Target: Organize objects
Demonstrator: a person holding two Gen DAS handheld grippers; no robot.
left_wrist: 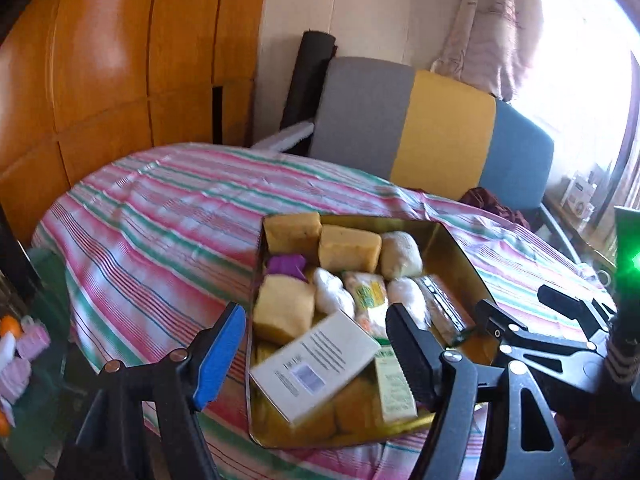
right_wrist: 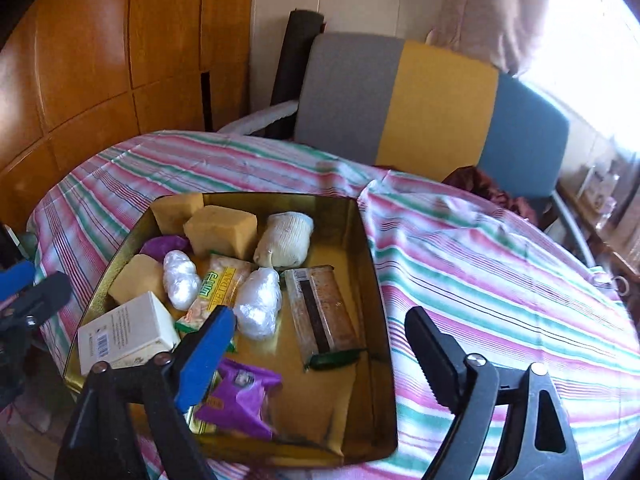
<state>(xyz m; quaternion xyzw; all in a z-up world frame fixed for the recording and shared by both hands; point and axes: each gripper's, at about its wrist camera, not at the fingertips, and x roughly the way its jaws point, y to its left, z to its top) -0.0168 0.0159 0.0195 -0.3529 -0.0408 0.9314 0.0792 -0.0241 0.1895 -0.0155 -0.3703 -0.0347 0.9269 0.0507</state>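
A gold tin box [right_wrist: 372, 264] [left_wrist: 460, 248] sits on the striped tablecloth [right_wrist: 480, 248], filled with yellow sponges [right_wrist: 222, 230], a white box [right_wrist: 124, 330] [left_wrist: 316, 360], clear wrapped bundles [right_wrist: 258, 304], a cloth roll [right_wrist: 284, 238], snack packets [right_wrist: 216, 284], a long brown bar [right_wrist: 324, 312] and a purple packet [right_wrist: 240, 396]. My left gripper [left_wrist: 316, 356] is open and empty, hovering over the tin's near left part above the white box. My right gripper [right_wrist: 320, 352] is open and empty over the tin's near right part. The right gripper also shows in the left wrist view [left_wrist: 532, 312].
A grey, yellow and blue chair back [right_wrist: 420, 108] stands behind the table. Wooden panels [right_wrist: 100, 60] fill the left. A curtain and bright window [right_wrist: 560, 20] are at the right. Pink and orange items [left_wrist: 20, 352] lie low at the left.
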